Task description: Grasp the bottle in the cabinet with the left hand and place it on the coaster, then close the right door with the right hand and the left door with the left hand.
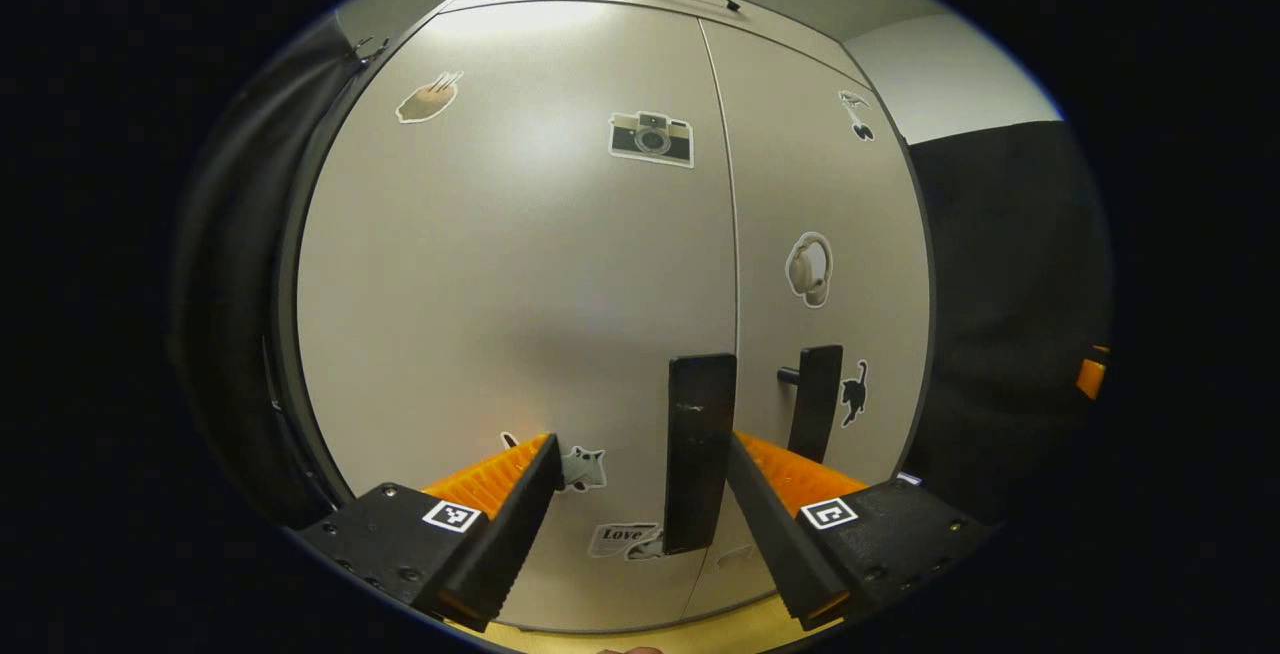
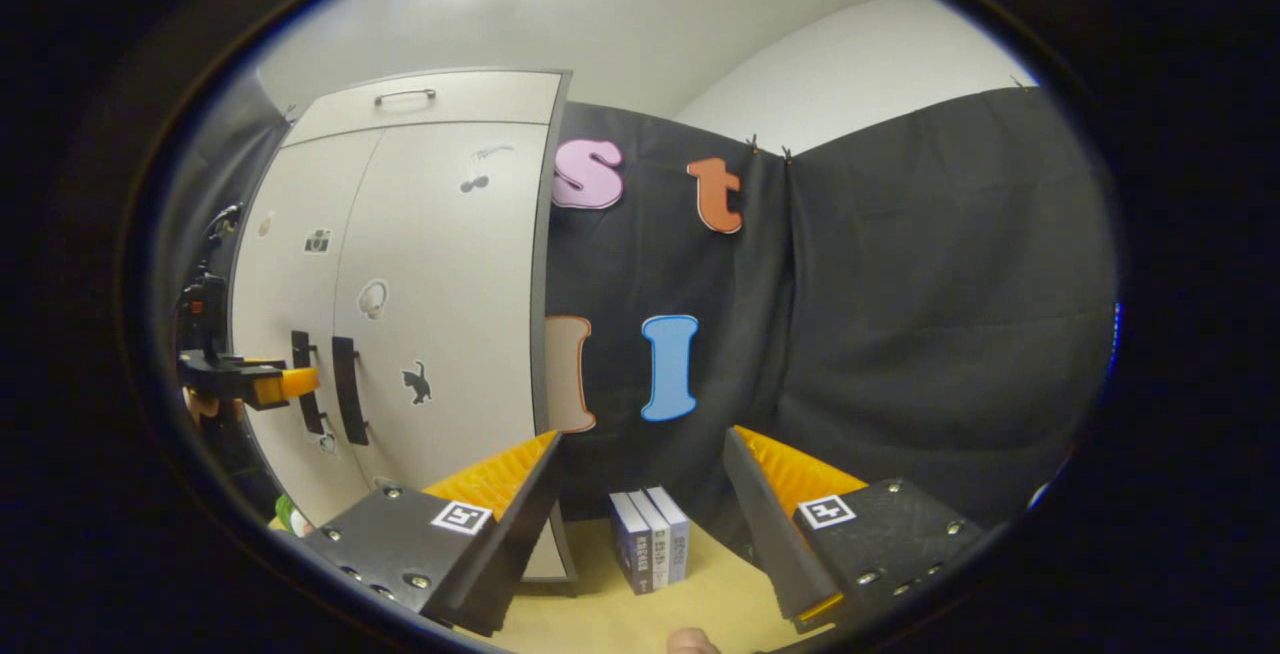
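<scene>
Both cabinet doors stand shut. In the left gripper view the left door point(image 1: 520, 314) and the right door point(image 1: 820, 214) meet along a thin seam running down the middle, and the cabinet's dark side edge curves down the far left. The left claw point(image 1: 640, 489) is released, its fingers spread wide right in front of the doors, and the left door's dark handle point(image 1: 700, 454) stands upright between the two fingers; I cannot tell whether either finger touches it. The right door's handle point(image 1: 815, 402) sits just beside it, across the seam. Stickers dot the pale door faces, among them a camera sticker point(image 1: 651, 139) high up and a black cat sticker point(image 1: 853, 392) low on the right door.

In the right gripper view the right claw point(image 2: 640, 494) is also released and holds nothing, hanging well apart from the cabinet point(image 2: 420, 274) with free space ahead of it, over the pale counter point(image 2: 700, 604). A few books point(image 2: 652, 539) stand upright against the black cloth wall point(image 2: 900, 314). Farther left the left claw is at the handles. A green bit point(image 2: 288, 514), perhaps the bottle, peeks out low beside the cabinet, too small to tell
</scene>
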A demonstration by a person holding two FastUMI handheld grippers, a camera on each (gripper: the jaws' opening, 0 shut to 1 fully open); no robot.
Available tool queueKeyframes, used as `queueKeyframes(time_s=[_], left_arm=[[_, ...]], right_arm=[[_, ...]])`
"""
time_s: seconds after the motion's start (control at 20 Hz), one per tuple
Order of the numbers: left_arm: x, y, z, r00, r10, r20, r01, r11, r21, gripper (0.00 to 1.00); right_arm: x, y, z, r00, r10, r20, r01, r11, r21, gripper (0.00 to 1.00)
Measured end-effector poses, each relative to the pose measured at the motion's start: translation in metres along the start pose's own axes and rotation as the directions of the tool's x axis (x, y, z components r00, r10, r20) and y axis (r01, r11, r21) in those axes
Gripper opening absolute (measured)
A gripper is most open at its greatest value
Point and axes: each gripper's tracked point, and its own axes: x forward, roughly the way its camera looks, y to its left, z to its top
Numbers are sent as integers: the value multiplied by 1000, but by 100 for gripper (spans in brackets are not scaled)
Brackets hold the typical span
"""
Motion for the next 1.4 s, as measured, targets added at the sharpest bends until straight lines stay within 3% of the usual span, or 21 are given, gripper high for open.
queueKeyframes(time_s=[0.3,0.6,1.05,1.4], left_arm=[[-10,-1,0,1000,2,-27,-2,1000,9,100],[-66,19,39,997,79,13,-80,997,26,99],[-164,68,96,959,266,92,-273,960,66,99],[-198,79,98,940,327,97,-333,942,42,99]], right_arm=[[2,12,8,999,35,16,-35,999,-1,96],[6,47,19,990,140,34,-140,990,9,95],[10,125,46,944,323,65,-327,943,63,93],[6,169,49,910,406,84,-411,910,58,93]])
